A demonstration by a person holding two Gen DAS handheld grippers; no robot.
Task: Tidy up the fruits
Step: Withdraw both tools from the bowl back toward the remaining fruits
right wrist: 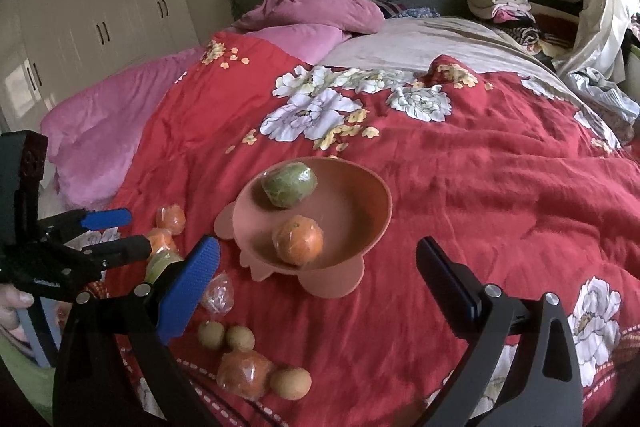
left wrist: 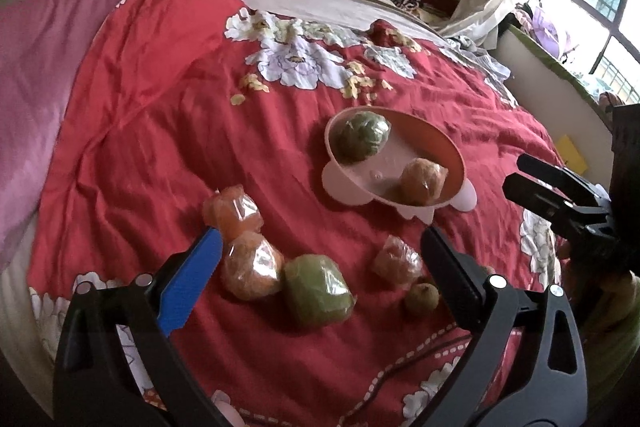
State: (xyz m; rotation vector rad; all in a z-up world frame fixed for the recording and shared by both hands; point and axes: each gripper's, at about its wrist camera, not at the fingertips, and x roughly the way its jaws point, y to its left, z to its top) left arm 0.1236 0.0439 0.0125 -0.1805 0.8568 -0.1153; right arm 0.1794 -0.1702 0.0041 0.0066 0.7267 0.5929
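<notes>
Both fingers spread wide, empty: left gripper [left wrist: 320, 247] and right gripper [right wrist: 318, 259]. I count two wrapped fruits in the pink bowl [left wrist: 452, 143] on the bed, so approx. a quarter done; rest lie loose on the quilt. Green fruit [left wrist: 318, 289] sits btwn my left fingers, untouched, w/ an orange one [left wrist: 250, 269] just beside it.

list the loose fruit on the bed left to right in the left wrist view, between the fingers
wrapped orange → wrapped green fruit → small wrapped orange → small brown fruit
</notes>
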